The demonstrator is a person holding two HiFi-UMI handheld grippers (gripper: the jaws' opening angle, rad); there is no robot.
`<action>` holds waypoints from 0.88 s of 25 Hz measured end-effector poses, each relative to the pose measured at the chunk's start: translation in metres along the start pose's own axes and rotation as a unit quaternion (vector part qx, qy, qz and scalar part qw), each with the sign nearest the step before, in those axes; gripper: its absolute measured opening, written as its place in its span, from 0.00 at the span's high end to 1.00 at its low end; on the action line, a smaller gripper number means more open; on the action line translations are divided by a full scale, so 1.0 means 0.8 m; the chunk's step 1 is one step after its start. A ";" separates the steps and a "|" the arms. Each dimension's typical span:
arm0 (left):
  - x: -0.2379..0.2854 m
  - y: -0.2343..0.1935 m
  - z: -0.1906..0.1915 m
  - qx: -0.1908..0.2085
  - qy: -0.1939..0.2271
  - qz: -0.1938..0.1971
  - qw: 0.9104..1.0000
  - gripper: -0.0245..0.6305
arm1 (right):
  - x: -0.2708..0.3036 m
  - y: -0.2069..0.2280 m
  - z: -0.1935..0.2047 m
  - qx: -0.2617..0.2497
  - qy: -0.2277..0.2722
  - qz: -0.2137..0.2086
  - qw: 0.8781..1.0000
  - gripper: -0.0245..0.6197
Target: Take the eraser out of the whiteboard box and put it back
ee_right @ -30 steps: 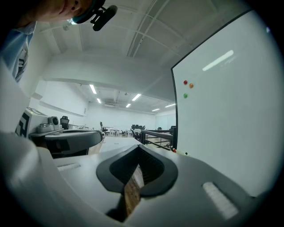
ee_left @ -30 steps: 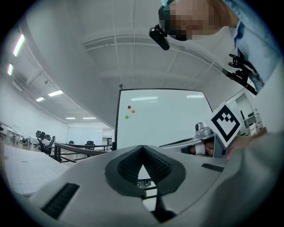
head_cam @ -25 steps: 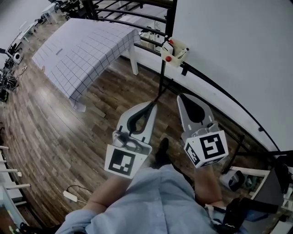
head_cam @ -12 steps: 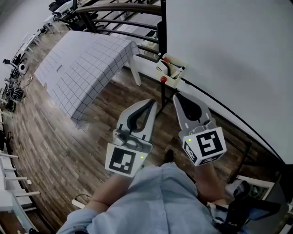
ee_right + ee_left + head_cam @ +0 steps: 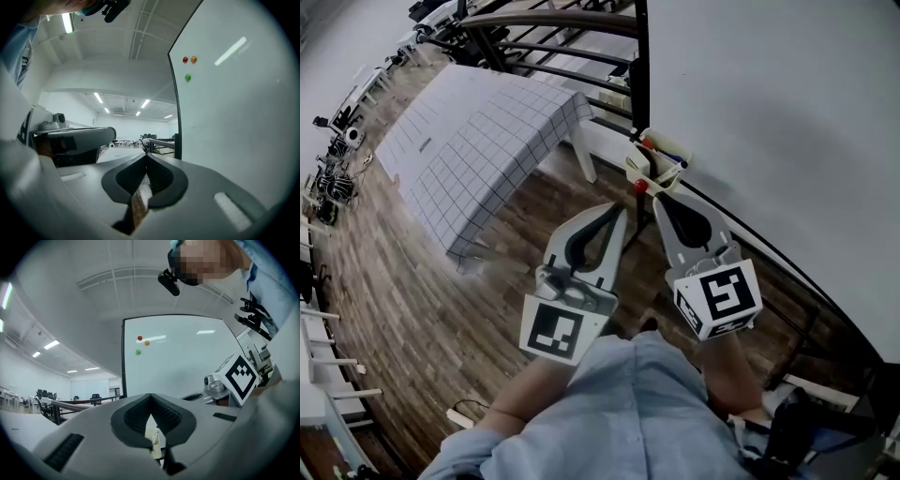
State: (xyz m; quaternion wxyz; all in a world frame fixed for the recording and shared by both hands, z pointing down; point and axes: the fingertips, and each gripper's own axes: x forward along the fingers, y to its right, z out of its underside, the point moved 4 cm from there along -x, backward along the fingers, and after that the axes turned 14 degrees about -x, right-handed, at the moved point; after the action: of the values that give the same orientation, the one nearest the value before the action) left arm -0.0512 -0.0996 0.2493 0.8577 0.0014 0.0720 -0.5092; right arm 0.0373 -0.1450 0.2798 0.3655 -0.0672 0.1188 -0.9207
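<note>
Closest to me, the light blue shirt [image 5: 628,403] fills the bottom of the head view, with both arms stretched out in front. Left gripper [image 5: 616,213]: its own view shows the two dark pads meeting at the tip, so it's closed with nothing pinched between them. Right gripper [image 5: 659,200], same story: jaws together and empty, only a strip of brown wood showing through the loop behind the tips. The two sit side by side with their tips near each other, both aimed at the board.

Just ahead of the right gripper's tips is the whiteboard box [image 5: 654,164], a cream tray hung at the lower edge of the whiteboard [image 5: 769,103], beside the board's black upright [image 5: 643,66]. Neither gripper is touching it. Something red and something blue poke out of its top, and there's a red round piece [image 5: 641,187] just under it. I can't pick out the eraser among them from here. Through the left jaws I catch a sliver of that same cream box.

Higher on the board sit three small magnets: red magnet [image 5: 139,338], orange magnet [image 5: 146,342], green magnet [image 5: 138,352]. Off to the left, across the wooden floor [image 5: 403,272], stands a table [image 5: 469,122] under a checked cloth. Beyond that there's furniture too small to make out.
</note>
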 end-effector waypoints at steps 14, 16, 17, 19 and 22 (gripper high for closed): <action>0.066 -0.092 0.020 -0.050 -0.009 0.048 0.998 0.96 | 0.080 0.031 0.029 -0.009 -0.072 0.042 0.996 0.95; 0.077 -0.101 0.025 -0.059 -0.015 0.060 0.996 0.96 | 0.089 0.034 0.036 -0.008 -0.087 0.047 0.995 0.94; 0.081 -0.106 0.027 -0.064 -0.019 0.065 0.996 0.96 | 0.094 0.034 0.039 -0.010 -0.094 0.047 0.994 0.94; 0.090 -0.116 0.033 -0.072 -0.027 0.073 0.994 0.96 | 0.105 0.034 0.047 -0.013 -0.109 0.049 0.993 0.93; 0.105 -0.132 0.044 -0.080 -0.035 0.083 0.993 0.96 | 0.124 0.036 0.060 -0.011 -0.123 0.046 0.991 0.92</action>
State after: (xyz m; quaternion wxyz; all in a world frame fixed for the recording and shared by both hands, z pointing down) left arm -0.0999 -0.2263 0.2815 0.8962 -0.0797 0.0819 -0.4286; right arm -0.0054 -0.2416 0.3221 0.4186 -0.1781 0.0863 -0.8863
